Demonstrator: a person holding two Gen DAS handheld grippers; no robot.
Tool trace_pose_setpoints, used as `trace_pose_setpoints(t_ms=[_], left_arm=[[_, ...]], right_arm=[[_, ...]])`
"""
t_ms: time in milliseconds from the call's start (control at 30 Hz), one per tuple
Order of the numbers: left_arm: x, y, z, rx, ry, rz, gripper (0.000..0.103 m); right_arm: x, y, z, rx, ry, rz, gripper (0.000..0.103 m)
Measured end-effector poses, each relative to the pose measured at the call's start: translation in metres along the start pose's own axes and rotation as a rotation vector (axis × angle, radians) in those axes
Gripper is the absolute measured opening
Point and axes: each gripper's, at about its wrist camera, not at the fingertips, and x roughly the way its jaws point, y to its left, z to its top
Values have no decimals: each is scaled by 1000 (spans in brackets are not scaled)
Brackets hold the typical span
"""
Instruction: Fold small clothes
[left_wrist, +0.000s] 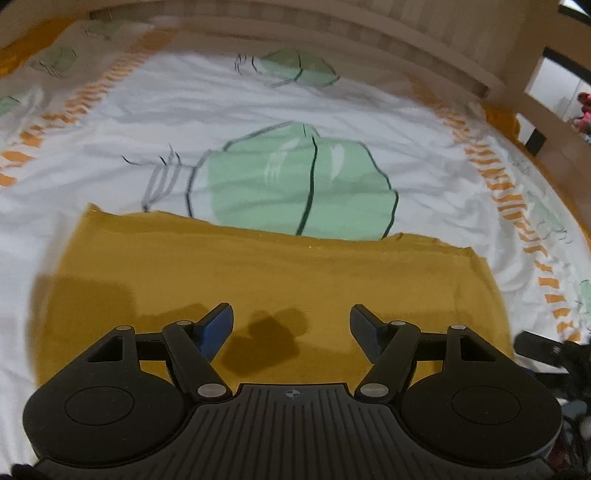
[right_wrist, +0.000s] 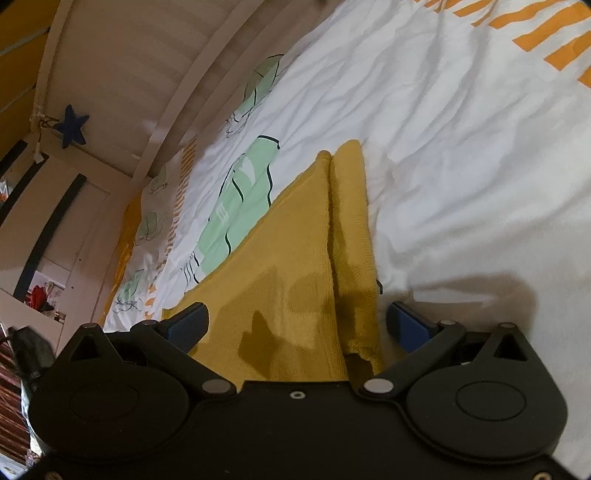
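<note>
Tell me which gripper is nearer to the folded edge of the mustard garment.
Right. The right gripper stands open astride the folded edge of the mustard garment. The left gripper hangs open over a flat part, no fold between its fingers.

Both the left hand-held gripper (left_wrist: 291, 325) and right hand-held gripper (right_wrist: 297, 323) point downward, jaws spread, empty.

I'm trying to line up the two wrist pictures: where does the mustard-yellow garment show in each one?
Left wrist: the mustard-yellow garment lies flat across the lower middle, beyond the open left gripper.
Right wrist: it runs up the centre as a folded wedge, ahead of the open right gripper.
Shared landmark: the large green print on the white bedcover.
</note>
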Motion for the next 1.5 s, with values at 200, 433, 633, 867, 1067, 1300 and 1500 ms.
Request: trace_pose_setpoints(t_ms=[200,433,633,867,1067,1300,1500], left_arm=[[34,-3,1,-8,78,40,68],[30,-15,-9,87,110,69,69],[10,-20,-35,120,109,79,69],[-8,-18,-52,67,199,48,68],[-58,-5,-67,-147,334,-157,63],[-80,-19,-86,84,52,-14,63],[-45,-17,-82,107,-38,59,63]], right_arm=[[0,-3,3,29,6,11,103],[-1,-4,5,37,10,16,103],[-2,-4,4,38,10,15,103],[-3,-3,4,42,19,20,103],[-12,-2,9,76,89,8,103],[-16,-6,9,92,85,-24,103],[-10,-6,8,66,86,-2,103]])
